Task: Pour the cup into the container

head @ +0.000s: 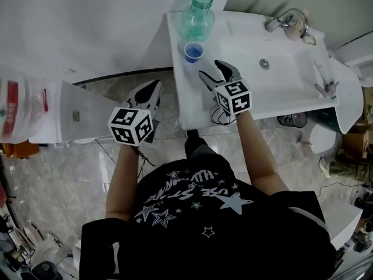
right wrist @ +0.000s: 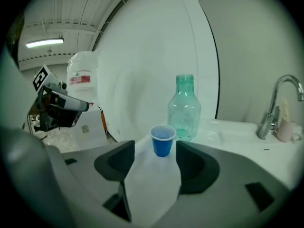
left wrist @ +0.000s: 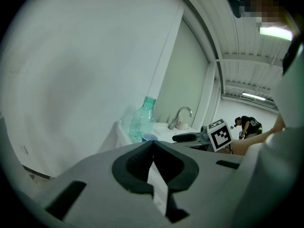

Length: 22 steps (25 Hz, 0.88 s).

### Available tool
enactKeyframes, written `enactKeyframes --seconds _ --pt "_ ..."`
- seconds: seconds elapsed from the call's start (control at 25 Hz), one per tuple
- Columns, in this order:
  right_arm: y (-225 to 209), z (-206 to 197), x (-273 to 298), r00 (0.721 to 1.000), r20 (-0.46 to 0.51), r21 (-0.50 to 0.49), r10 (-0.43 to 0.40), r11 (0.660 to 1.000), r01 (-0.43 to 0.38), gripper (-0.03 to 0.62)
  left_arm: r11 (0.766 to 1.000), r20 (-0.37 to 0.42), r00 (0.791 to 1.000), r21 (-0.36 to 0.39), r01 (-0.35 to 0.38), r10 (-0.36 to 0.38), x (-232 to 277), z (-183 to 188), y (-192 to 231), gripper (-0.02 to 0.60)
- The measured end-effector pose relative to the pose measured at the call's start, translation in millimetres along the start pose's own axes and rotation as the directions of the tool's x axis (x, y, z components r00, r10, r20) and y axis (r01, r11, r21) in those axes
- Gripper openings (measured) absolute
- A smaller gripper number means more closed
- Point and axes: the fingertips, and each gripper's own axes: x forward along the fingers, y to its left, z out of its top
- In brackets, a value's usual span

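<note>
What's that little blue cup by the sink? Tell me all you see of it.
The blue cup is small, looks like plastic, with a paler rim and an open top. It stands upright on the white sink counter, near its left edge, in front of the clear greenish bottle; whether they touch is unclear. What it holds cannot be seen. The right gripper points at it with jaws apart, not touching it.
</note>
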Motion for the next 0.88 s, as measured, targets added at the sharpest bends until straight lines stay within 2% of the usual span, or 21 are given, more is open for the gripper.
enactKeyframes --seconds 0.08,0.36,0.6,0.88 --pt "5 4 -14 0.999 0.017 0.02 -0.033 0.999 0.033 0.272 1.0 0.005 1.0 0.008 0.022 -0.022 -10 -1 -6 0.011" --pt "41 12 -60 0.99 0.075 0.03 -0.123 0.992 0.121 0.173 0.997 0.009 0.997 0.005 0.075 -0.075 -51 -21 -18 0.011" --pt "72 10 -98 0.972 0.119 0.055 -0.201 0.979 0.196 0.016 0.994 0.011 0.994 0.009 0.109 -0.109 -85 -35 -32 0.011" --pt "116 1 -135 0.965 0.121 0.042 -0.232 0.973 0.229 0.006 0.988 0.016 0.988 0.035 0.153 -0.153 -123 -44 -51 0.011"
